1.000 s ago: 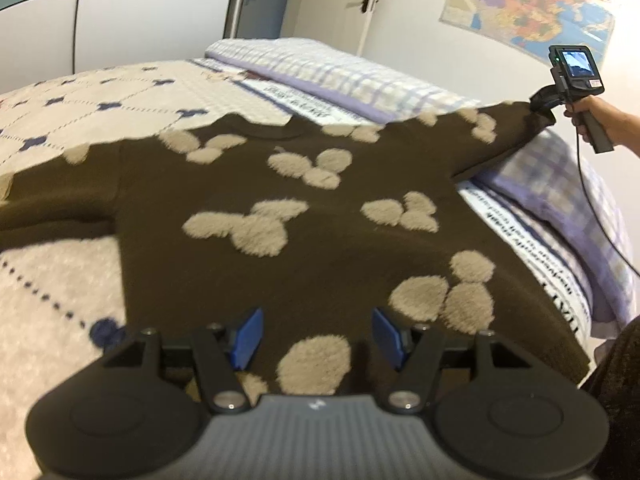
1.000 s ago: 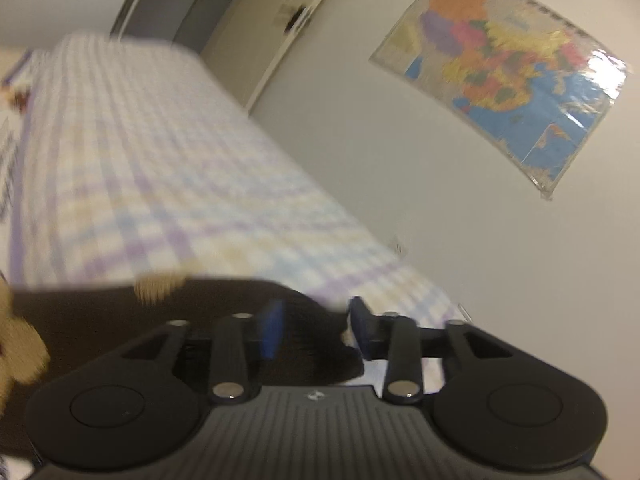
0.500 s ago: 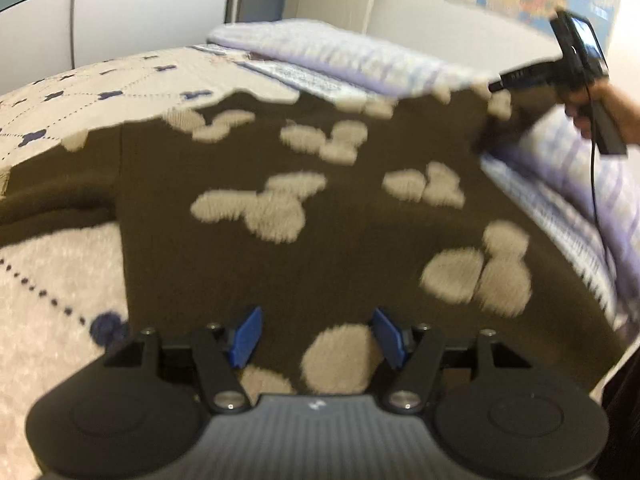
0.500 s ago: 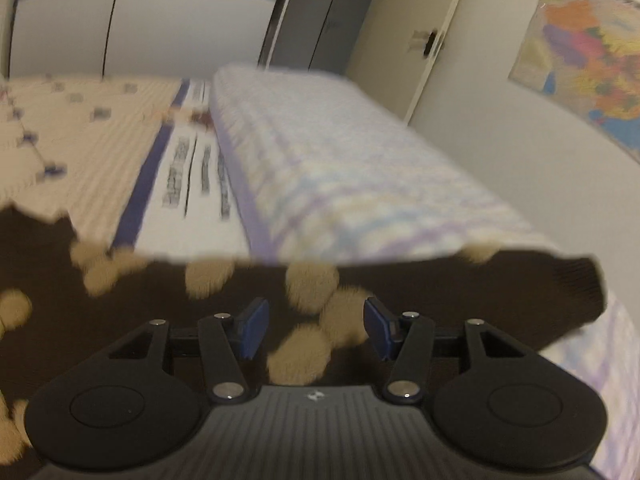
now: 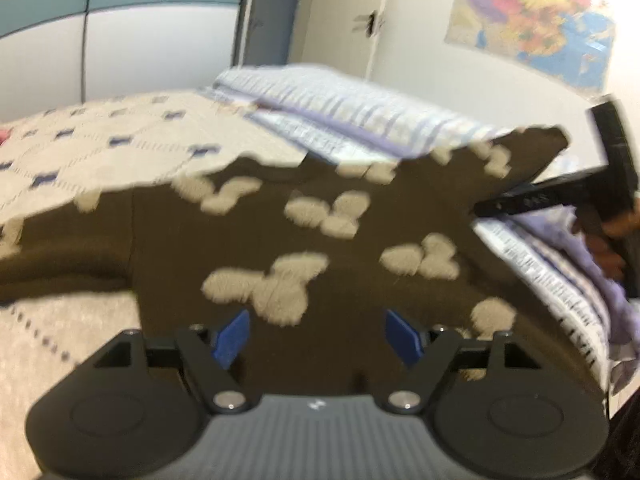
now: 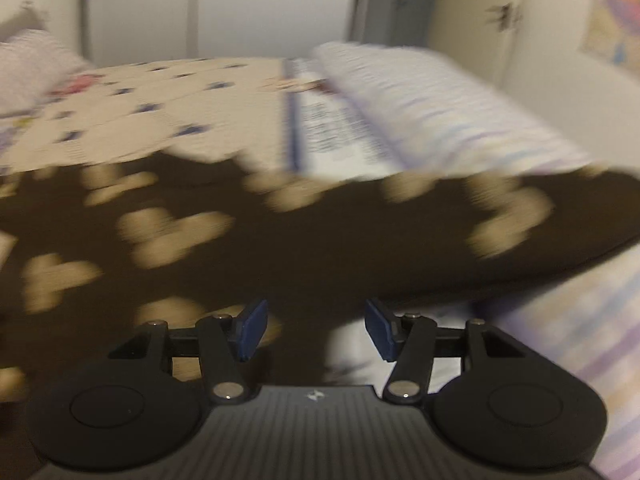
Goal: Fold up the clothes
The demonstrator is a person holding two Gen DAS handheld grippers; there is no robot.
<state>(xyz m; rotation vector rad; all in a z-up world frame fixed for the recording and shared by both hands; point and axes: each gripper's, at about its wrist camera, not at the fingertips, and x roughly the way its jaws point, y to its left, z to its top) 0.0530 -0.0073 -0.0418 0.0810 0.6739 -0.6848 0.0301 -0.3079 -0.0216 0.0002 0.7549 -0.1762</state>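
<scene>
change: since a second ago my right gripper (image 6: 316,330) has swung down from facing the wall to looking across the sweater; my left gripper (image 5: 316,338) has spread its jaws wider.
sweater: dark brown sweater (image 5: 360,248) with fuzzy beige patches, lying spread flat on the bed, front up, one sleeve running off toward the left edge of the left wrist view.
raised sleeve: the other sleeve (image 5: 520,156) is lifted off the bed at the right, over the striped bedding.
left gripper: jaws opening, blue pads well apart with the sweater's hem below and between them; no pad presses the cloth, so it is released.
right gripper: seen from the left wrist view as a black tool (image 5: 560,196) in my hand (image 5: 608,240), just beside the raised sleeve. in its own view the pads stand apart over the sweater's edge, gripping nothing.
bed: cream quilt (image 5: 120,148) with small blue marks under the sweater.
bedding: folded white and lilac striped cover (image 5: 352,108) along the bed's far right side.
wall: coloured map (image 5: 536,24) hangs on it, with a pale door (image 5: 344,16) to the map's left.
picture quality: both views are blurred.
</scene>
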